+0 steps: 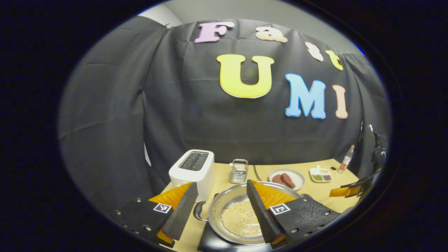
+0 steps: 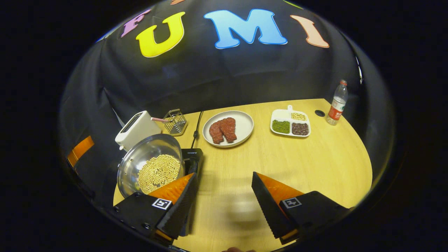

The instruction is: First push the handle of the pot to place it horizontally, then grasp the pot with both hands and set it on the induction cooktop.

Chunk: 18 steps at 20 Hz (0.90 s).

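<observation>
On the wooden counter [image 2: 280, 164], the pot [image 2: 150, 164], a shiny metal pan holding pale beans, sits on top of the black induction cooktop [image 2: 192, 155]. Left gripper view: the left claw [image 1: 220, 206] stands wide, holding nothing, its fingers raised over the pot [image 1: 241, 213], one to either side of the pot's dark loop handle [image 1: 200, 211], which points toward the white toaster [image 1: 192, 169]. Right gripper view: the right claw [image 2: 224, 203] is likewise spread wide and holds nothing, above bare counter just beside the cooktop.

Behind the pot stand the toaster [image 2: 134, 129] and a small wire basket [image 2: 175, 121]. A round plate [image 2: 241, 126] carrying two reddish meat pieces lies mid-counter, a divided dish [image 2: 290, 122] of beans beside it, and a plastic bottle [image 2: 336, 103] near the far edge.
</observation>
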Motion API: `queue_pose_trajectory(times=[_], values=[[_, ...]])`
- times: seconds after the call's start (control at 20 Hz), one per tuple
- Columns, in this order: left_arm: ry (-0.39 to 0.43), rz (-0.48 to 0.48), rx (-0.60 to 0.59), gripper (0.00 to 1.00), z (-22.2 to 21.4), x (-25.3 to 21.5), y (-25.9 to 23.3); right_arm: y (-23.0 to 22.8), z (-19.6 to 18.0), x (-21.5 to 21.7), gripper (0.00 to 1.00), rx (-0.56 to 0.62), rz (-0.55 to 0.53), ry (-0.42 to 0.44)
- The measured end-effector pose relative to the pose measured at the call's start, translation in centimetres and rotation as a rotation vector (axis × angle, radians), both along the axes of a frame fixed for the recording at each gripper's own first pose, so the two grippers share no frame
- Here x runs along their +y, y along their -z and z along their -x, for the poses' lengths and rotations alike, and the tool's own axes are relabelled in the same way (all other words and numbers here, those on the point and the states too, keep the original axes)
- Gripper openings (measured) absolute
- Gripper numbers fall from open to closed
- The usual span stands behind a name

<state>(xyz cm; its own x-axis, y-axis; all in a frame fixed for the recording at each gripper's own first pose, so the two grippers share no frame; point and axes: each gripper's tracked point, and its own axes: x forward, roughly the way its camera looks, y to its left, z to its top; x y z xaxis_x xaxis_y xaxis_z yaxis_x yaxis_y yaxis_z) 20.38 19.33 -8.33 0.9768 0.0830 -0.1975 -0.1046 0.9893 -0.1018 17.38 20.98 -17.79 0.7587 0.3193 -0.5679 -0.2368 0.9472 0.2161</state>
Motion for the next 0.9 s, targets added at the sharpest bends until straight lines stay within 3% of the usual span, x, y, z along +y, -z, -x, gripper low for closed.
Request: queue_pose_trajectory(times=[0.35,0.55,0.6,0.9], values=[[0.003,0.138,-0.059,0.86,3.0,-8.3,-2.0,-7.5,1.7,-8.5,0.98,-0.212,0.036,0.044],[0.022,0.119,-0.090,0.89,4.6,-14.3,-3.3,-12.0,3.1,-14.1,0.98,-0.389,0.070,0.092],[0.022,0.109,-0.103,0.86,4.9,-15.6,-3.8,-12.9,3.5,-15.2,0.98,-0.421,0.072,0.097],[0.004,0.082,-0.201,0.85,8.6,-23.0,-8.2,-15.3,6.7,-20.5,0.98,-0.551,0.130,0.093]])
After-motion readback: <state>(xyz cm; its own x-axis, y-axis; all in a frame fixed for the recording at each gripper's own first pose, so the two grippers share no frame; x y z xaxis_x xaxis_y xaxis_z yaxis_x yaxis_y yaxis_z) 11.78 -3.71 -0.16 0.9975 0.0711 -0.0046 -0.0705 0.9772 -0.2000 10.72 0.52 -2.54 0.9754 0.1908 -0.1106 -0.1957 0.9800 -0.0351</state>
